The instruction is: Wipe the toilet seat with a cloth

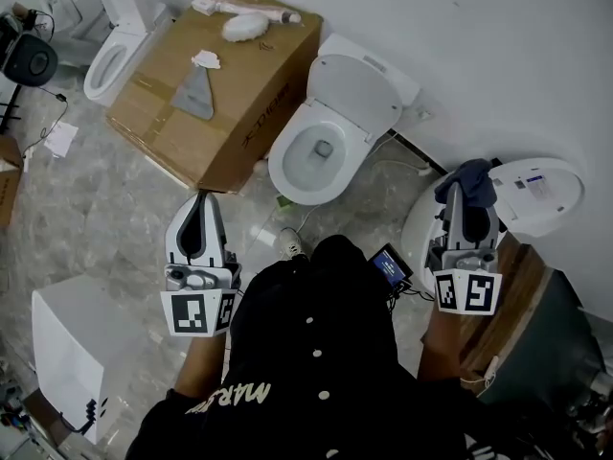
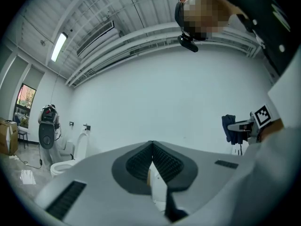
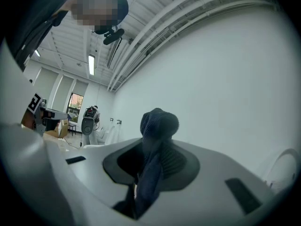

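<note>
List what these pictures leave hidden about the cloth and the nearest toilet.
- Head view: the right gripper and cloth cover much of the near toilet's seat.
- Right gripper view: the cloth's lower end disappears between the jaws.
- Head view: the cardboard box's print is too small to read.

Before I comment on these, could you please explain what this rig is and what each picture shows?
There is no robot: a person holds a two-jaw tool in each hand. The head view looks down from a camera on the person's head; the other two views come from cameras riding on each tool. The left tool is shut and empty. The right tool pinches a dark blue cloth, near a white toilet. A second toilet, lid up, and a cardboard box stand on the floor.
</note>
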`<action>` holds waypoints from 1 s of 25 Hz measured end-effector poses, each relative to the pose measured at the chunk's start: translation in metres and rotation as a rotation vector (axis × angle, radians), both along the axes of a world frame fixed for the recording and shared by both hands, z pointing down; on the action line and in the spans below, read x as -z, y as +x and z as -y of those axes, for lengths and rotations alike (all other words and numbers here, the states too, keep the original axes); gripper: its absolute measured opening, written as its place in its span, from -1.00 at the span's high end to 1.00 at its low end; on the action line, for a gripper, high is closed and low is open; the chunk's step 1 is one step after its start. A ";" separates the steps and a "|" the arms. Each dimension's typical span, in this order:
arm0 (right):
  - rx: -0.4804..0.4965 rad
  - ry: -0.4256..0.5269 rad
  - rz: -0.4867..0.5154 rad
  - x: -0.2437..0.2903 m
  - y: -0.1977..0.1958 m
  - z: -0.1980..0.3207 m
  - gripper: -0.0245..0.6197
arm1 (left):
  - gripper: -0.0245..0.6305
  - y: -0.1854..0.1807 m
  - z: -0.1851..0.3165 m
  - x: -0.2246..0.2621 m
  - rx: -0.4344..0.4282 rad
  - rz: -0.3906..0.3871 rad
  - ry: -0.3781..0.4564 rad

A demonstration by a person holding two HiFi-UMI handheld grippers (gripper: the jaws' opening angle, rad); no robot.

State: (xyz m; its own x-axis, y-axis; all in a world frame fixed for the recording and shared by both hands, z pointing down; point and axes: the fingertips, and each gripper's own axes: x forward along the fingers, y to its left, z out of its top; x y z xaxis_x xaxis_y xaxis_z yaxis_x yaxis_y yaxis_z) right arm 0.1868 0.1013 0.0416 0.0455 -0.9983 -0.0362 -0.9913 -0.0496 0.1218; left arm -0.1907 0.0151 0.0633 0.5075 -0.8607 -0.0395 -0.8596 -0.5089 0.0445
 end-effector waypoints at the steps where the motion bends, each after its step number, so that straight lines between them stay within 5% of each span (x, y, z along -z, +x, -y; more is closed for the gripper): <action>1: 0.006 -0.010 -0.010 -0.002 0.001 0.004 0.66 | 0.89 0.002 0.003 -0.003 -0.006 0.003 -0.010; 25: 0.397 -0.258 -0.233 -0.083 0.061 0.124 0.66 | 0.89 0.108 0.071 -0.052 -0.032 0.073 -0.120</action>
